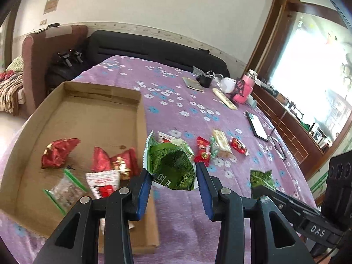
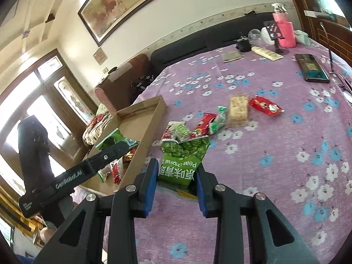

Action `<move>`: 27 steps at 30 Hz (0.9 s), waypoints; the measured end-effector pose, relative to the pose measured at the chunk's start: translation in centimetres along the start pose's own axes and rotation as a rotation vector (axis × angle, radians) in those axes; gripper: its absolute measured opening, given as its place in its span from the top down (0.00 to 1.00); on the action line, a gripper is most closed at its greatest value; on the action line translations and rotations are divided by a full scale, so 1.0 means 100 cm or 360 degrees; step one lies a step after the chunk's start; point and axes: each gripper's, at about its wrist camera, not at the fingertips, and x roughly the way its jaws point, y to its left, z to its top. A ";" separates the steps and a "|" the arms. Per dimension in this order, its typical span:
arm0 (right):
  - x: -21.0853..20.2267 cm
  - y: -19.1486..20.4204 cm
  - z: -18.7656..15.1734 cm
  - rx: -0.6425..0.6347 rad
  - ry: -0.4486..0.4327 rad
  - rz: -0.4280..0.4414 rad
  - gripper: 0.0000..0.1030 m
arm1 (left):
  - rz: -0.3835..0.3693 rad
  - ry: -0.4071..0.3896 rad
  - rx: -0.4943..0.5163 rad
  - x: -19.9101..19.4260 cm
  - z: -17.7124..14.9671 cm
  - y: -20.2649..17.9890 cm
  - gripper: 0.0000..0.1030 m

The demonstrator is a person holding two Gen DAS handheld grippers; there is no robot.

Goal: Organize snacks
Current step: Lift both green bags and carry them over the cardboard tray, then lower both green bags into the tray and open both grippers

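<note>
Two green snack packets are held up at once, one in each gripper. The left gripper [image 1: 173,176] has its jaws drawn narrow on a crumpled green packet [image 1: 170,167] with a white serrated edge, pinched between the blue pads just above the right wall of the cardboard tray [image 1: 140,118]. The right gripper [image 2: 177,176] grips a second green pea packet [image 2: 183,160], printed "Peas Original", its jaws also narrow and pressed on the packet's lower end, over the purple flowered cloth [image 2: 275,154] that covers the surface. In the left wrist view the right gripper's packet shows as a green patch low on the right, beyond the other tool's black arm. Inside the tray lie two red foil packets [image 1: 58,154], a white and red packet [image 1: 102,182] and a clear bag with green edges [image 1: 66,189], all toward its near end. On the cloth to the right of the tray sits a loose cluster of snacks still outside it: small red packets [image 2: 265,106], a beige bar [image 2: 238,110] and small green and white packets [image 2: 179,129]. Farther back on the surface are a dark phone [image 2: 311,67], a pink bottle [image 2: 283,30] and a cream tube [image 2: 267,52]. A dark sofa [image 1: 154,46] runs behind the surface.
</note>
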 end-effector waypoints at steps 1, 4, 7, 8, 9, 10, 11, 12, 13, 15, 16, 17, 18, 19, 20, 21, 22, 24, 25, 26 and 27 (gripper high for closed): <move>0.001 0.002 0.000 -0.0007 0.0005 0.0003 0.70 | 0.0007 -0.0009 -0.0011 -0.001 0.001 0.004 0.59; 0.003 0.009 -0.001 -0.0027 0.0020 0.0014 0.70 | 0.0036 -0.0031 -0.0054 -0.007 0.005 0.019 0.59; 0.007 0.018 -0.001 -0.0058 0.0043 0.0030 0.70 | 0.0063 -0.0061 -0.0095 -0.013 0.009 0.033 0.59; 0.010 0.022 -0.001 -0.0071 0.0053 0.0033 0.70 | 0.0073 -0.0074 -0.0115 -0.017 0.010 0.040 0.59; 0.012 0.027 -0.001 -0.0085 0.0063 0.0038 0.70 | 0.0079 -0.0083 -0.0130 -0.019 0.011 0.045 0.59; 0.015 0.032 0.000 -0.0102 0.0073 0.0043 0.70 | 0.0089 -0.0090 -0.0143 -0.020 0.012 0.051 0.59; 0.018 0.039 0.000 -0.0127 0.0084 0.0049 0.70 | 0.0098 -0.0097 -0.0159 -0.022 0.013 0.056 0.59; 0.020 0.045 0.000 -0.0145 0.0092 0.0054 0.70 | 0.0102 -0.0102 -0.0175 -0.023 0.013 0.061 0.59; 0.023 0.053 0.000 -0.0172 0.0103 0.0062 0.70 | 0.0109 -0.0108 -0.0199 -0.025 0.014 0.069 0.59; 0.028 0.068 -0.001 -0.0216 0.0119 0.0072 0.70 | 0.0122 -0.0113 -0.0228 -0.027 0.013 0.079 0.59; 0.030 0.075 -0.001 -0.0239 0.0127 0.0076 0.70 | 0.0128 -0.0115 -0.0248 -0.028 0.013 0.086 0.59; 0.034 0.085 -0.001 -0.0269 0.0139 0.0083 0.70 | 0.0131 -0.0114 -0.0266 -0.029 0.012 0.092 0.59; 0.037 0.090 -0.001 -0.0287 0.0146 0.0088 0.70 | 0.0137 -0.0115 -0.0285 -0.030 0.011 0.100 0.59; 0.041 0.098 -0.001 -0.0309 0.0154 0.0093 0.70 | 0.0146 -0.0116 -0.0296 -0.031 0.009 0.104 0.59; 0.044 0.103 0.000 -0.0322 0.0160 0.0097 0.70 | 0.0154 -0.0114 -0.0305 -0.031 0.008 0.109 0.59; 0.047 0.109 0.000 -0.0334 0.0170 0.0106 0.70 | 0.0162 -0.0111 -0.0317 -0.031 0.007 0.115 0.59; 0.051 0.114 0.001 -0.0341 0.0179 0.0116 0.70 | 0.0166 -0.0109 -0.0324 -0.031 0.005 0.118 0.59; 0.059 0.124 0.002 -0.0358 0.0197 0.0129 0.70 | 0.0178 -0.0103 -0.0342 -0.030 0.003 0.127 0.59; 0.062 0.128 0.002 -0.0364 0.0205 0.0132 0.70 | 0.0186 -0.0095 -0.0351 -0.028 0.001 0.131 0.59; 0.066 0.131 0.003 -0.0367 0.0215 0.0135 0.70 | 0.0186 -0.0089 -0.0355 -0.026 0.000 0.134 0.59; 0.070 0.135 0.003 -0.0367 0.0225 0.0138 0.70 | 0.0183 -0.0085 -0.0357 -0.025 -0.001 0.136 0.59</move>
